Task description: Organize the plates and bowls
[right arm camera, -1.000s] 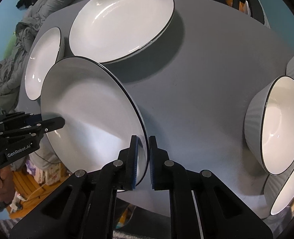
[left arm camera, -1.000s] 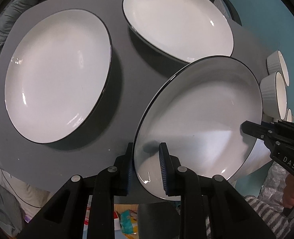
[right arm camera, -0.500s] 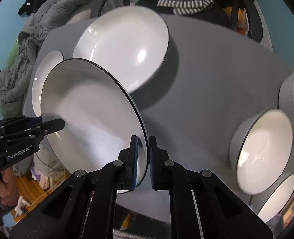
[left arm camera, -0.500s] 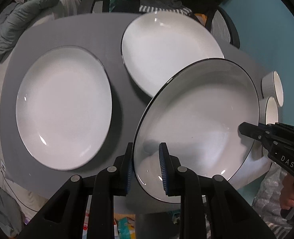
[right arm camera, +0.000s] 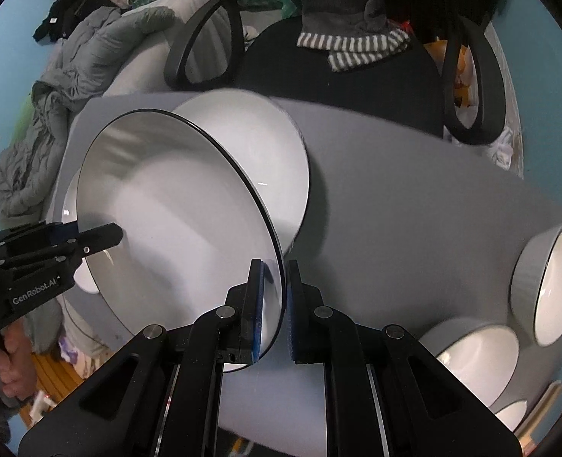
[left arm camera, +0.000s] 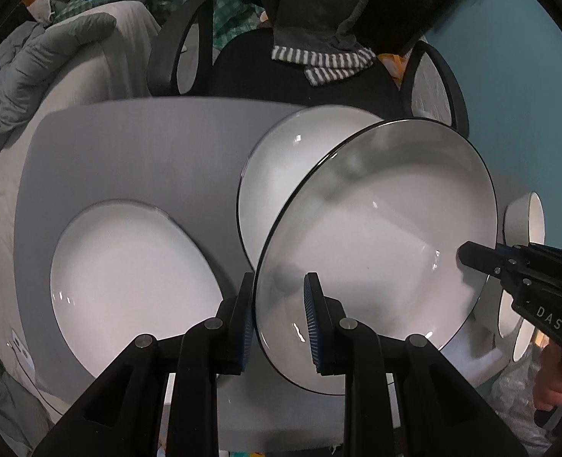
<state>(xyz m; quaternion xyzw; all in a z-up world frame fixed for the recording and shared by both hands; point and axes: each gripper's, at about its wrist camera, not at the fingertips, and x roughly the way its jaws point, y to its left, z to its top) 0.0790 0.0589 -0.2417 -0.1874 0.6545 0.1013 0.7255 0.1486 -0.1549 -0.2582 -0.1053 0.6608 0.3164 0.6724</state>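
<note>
A white plate with a thin black rim [left arm camera: 380,243] [right arm camera: 174,221] is held in the air, tilted, above the grey table. My left gripper [left arm camera: 279,316] is shut on its near rim. My right gripper [right arm camera: 275,304] is shut on the opposite rim and shows in the left wrist view [left arm camera: 471,257]. A second plate [left arm camera: 284,175] [right arm camera: 265,160] lies on the table behind and partly under the held one. A third plate [left arm camera: 128,278] lies at the left. White bowls with ribbed grey sides [right arm camera: 547,282] [left arm camera: 524,221] stand at the right.
The grey table [left arm camera: 147,152] [right arm camera: 395,209] carries all the dishes. A black chair [right arm camera: 357,72] with a striped cloth stands at its far edge. Grey bedding [left arm camera: 26,76] lies at the left. A teal wall [left arm camera: 517,76] is at the right.
Both grippers have lifted the held plate higher and carried it toward the far plate. The table and other dishes look smaller and lower in both views.
</note>
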